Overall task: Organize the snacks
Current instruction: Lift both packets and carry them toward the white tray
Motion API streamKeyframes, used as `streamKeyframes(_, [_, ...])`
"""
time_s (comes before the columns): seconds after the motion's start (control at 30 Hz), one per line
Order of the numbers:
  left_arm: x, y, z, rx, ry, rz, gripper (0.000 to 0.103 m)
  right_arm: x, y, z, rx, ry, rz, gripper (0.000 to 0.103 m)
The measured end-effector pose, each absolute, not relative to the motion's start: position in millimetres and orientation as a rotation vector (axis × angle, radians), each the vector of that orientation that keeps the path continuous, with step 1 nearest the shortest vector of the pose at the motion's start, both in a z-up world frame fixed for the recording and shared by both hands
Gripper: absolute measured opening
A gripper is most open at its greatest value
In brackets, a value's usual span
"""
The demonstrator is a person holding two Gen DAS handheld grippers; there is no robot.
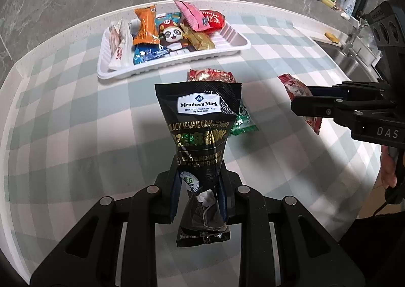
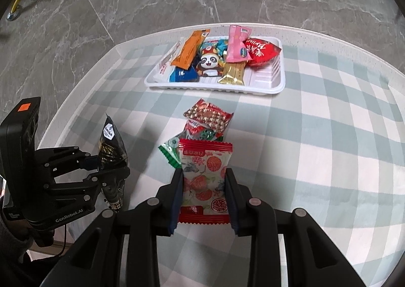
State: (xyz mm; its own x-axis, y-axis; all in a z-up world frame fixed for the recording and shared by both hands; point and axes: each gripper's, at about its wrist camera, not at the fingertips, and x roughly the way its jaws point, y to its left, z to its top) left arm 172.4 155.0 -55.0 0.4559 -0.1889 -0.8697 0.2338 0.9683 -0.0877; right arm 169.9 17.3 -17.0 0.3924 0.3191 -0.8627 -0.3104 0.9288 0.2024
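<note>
We see the left gripper squeezing a black sesame powder pouch | right gripper squeezing a red-and-white candy packet | loose red and green snack packets lie before the white tray | tray holds more snacks

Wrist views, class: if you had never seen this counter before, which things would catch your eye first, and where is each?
The black sesame-powder pouch pinched in the left gripper fills the left view's middle. The right gripper clamps a red-and-white snack packet above the checked cloth. Behind both, a white tray piled with bright packets sits near the counter's far edge.
</note>
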Motion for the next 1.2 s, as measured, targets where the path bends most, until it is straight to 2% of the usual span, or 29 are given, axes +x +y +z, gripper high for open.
streamKeyframes(1.2, [297.7, 165.1, -27.5, 0.054, 1.0, -0.231, 0.022, 286.2, 20.2, -1.3, 0.016, 1.038, 0.419, 0.034])
